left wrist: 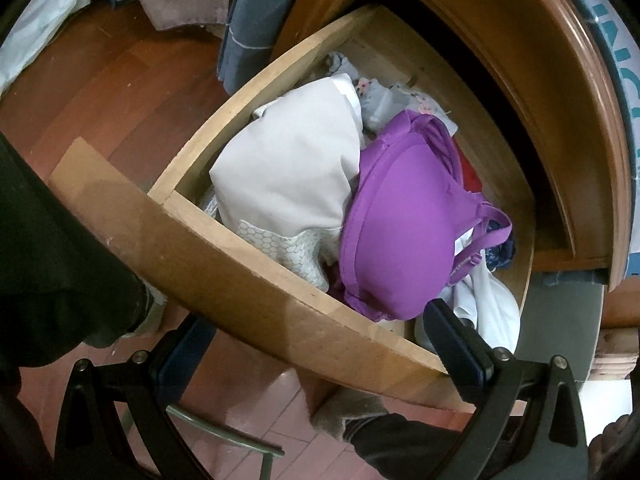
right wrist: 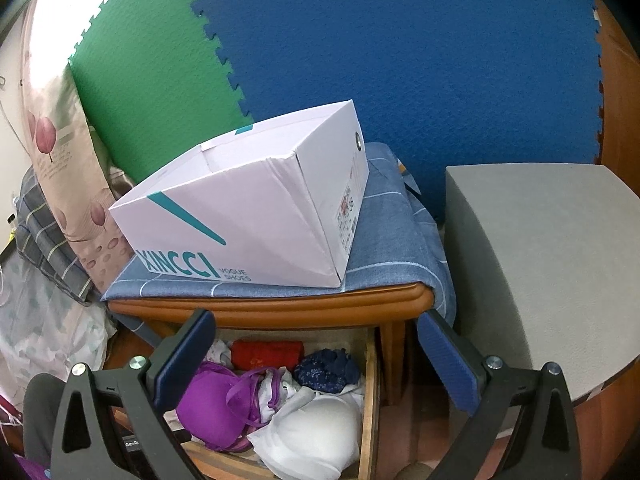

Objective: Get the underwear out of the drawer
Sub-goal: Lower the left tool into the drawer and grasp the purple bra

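Observation:
The wooden drawer (left wrist: 224,256) stands pulled out and full of clothes. A purple bra (left wrist: 404,224) lies on top at the right, next to a pale folded garment (left wrist: 292,160); small patterned underwear (left wrist: 384,96) sits at the back. My left gripper (left wrist: 316,344) is open above the drawer's front panel, its right finger (left wrist: 452,340) near the bra's lower edge. In the right wrist view the drawer (right wrist: 373,380) holds the purple bra (right wrist: 216,404), a white bra (right wrist: 316,428), a red roll (right wrist: 268,354) and a navy piece (right wrist: 328,368). My right gripper (right wrist: 318,360) hangs open above them.
A white shoe box (right wrist: 248,208) rests on a blue cloth (right wrist: 392,240) over the nightstand top. A grey padded surface (right wrist: 540,264) stands at the right. Blue and green foam mats (right wrist: 380,48) cover the wall. A person's socked foot (left wrist: 348,412) is on the wooden floor below the drawer.

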